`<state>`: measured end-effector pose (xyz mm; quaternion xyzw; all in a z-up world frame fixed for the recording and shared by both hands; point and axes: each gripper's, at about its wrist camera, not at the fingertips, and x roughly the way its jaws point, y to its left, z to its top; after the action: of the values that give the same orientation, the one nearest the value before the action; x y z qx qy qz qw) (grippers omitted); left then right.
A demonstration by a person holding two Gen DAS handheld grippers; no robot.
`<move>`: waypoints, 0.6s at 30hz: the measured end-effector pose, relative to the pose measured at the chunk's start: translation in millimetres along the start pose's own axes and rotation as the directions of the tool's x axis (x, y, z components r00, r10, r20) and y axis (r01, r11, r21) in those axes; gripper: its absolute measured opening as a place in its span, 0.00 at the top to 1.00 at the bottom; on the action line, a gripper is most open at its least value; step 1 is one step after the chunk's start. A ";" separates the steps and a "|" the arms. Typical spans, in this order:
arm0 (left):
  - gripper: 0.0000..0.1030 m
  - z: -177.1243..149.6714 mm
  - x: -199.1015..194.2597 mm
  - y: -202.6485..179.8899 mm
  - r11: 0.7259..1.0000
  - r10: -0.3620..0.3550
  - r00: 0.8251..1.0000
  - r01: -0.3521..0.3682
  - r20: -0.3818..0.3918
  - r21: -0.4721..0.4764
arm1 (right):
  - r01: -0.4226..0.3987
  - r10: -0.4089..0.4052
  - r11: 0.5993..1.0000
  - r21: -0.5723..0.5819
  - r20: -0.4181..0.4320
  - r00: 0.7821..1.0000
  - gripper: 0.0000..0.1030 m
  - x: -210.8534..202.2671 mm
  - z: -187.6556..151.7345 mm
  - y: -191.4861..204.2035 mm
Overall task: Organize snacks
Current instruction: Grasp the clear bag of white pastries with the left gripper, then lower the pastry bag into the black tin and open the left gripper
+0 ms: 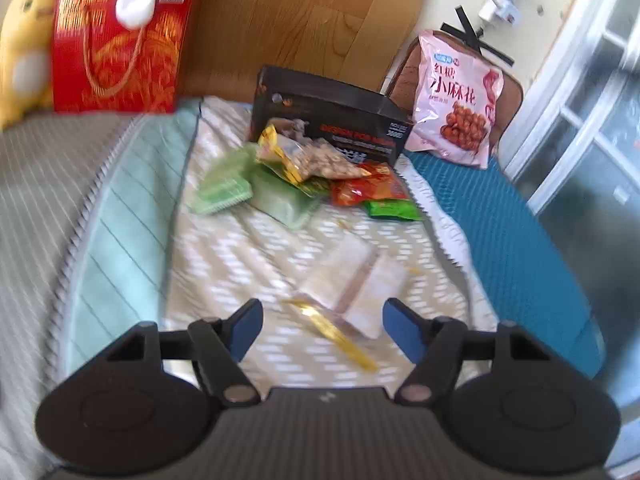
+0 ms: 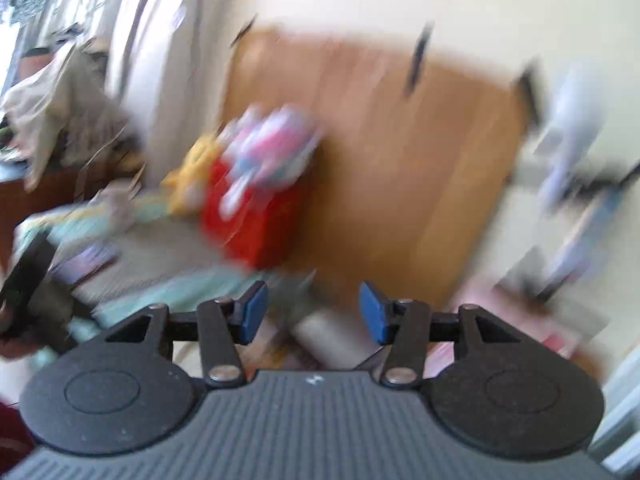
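Snacks are lying in a small heap on the patterned blanket (image 1: pixel 248 248), right in front of a black box (image 1: pixel 328 114). In the heap, a clear bag of nuts (image 1: pixel 308 160) with yellow edges is sitting on top. A red packet (image 1: pixel 370 192) and a green packet (image 1: pixel 394 210) are lying beside it, and two pale green packs (image 1: pixel 224 188) are lying on the other side. A big pink snack bag (image 1: pixel 456 100) is leaning up behind the black box, on the edge of the blue mat (image 1: pixel 500 240).

The left gripper (image 1: pixel 322 330) is hanging low over the blanket with its blue fingers (image 1: pixel 248 330) spread wide apart. It is holding nothing. A clear packet with a gold edge (image 1: pixel 352 284) is lying on the blanket just past the fingers, close to the one on the right side of the picture.

The right gripper (image 2: pixel 314 312) is also standing wide apart and holding nothing. Its picture is very blurry. A red gift bag (image 2: pixel 252 220) is showing far ahead of it, against a wooden board (image 2: pixel 400 160). In the left view the same red gift bag (image 1: pixel 116 48) is standing at the back, next to a yellow stuffed toy (image 1: pixel 22 52).
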<state>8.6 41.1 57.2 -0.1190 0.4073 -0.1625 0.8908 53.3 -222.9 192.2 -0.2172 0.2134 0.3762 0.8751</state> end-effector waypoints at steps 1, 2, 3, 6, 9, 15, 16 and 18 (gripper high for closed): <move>0.31 -2.2 2.6 0.4 1.000 -0.018 1.000 0.018 0.003 -0.023 | -0.039 0.039 0.999 -0.014 -0.041 0.998 0.48 20.9 -22.5 9.9; 0.30 -4.5 5.5 0.4 0.999 -0.026 1.000 0.026 0.006 -0.043 | -0.090 0.089 0.996 -0.017 -0.080 0.993 0.48 44.4 -46.8 19.8; 0.29 -6.3 8.6 1.1 0.998 -0.024 1.000 0.025 0.006 -0.062 | -0.135 0.134 0.991 -0.006 -0.109 0.985 0.48 61.8 -63.3 28.5; 0.29 -8.8 19.0 4.4 0.994 -0.010 1.000 0.008 -0.016 -0.107 | -0.220 0.224 0.975 0.039 -0.172 0.959 0.48 107.2 -100.0 45.4; 0.29 -8.9 29.6 5.8 0.992 0.021 0.999 -0.027 -0.046 -0.126 | -0.251 0.247 0.968 0.006 -0.203 0.948 0.47 138.9 -109.0 51.0; 0.35 -1.7 56.3 0.0 0.994 0.008 0.999 -0.014 -0.054 -0.106 | -0.376 0.373 0.927 0.021 -0.169 0.912 0.43 146.1 -122.7 56.4; 0.39 0.5 58.8 -2.9 0.995 0.023 0.998 -0.028 -0.054 -0.091 | -0.380 0.381 0.924 0.036 -0.150 0.912 0.46 146.4 -121.5 59.3; 0.45 4.8 58.2 -7.7 0.998 0.030 0.997 -0.034 -0.064 -0.062 | -0.373 0.371 0.928 0.007 -0.126 0.920 0.56 142.4 -119.8 67.3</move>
<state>46.6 11.9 22.9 -0.1351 0.4421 -0.1389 0.8758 66.8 -165.3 3.4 -0.2033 0.3021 0.5231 0.7706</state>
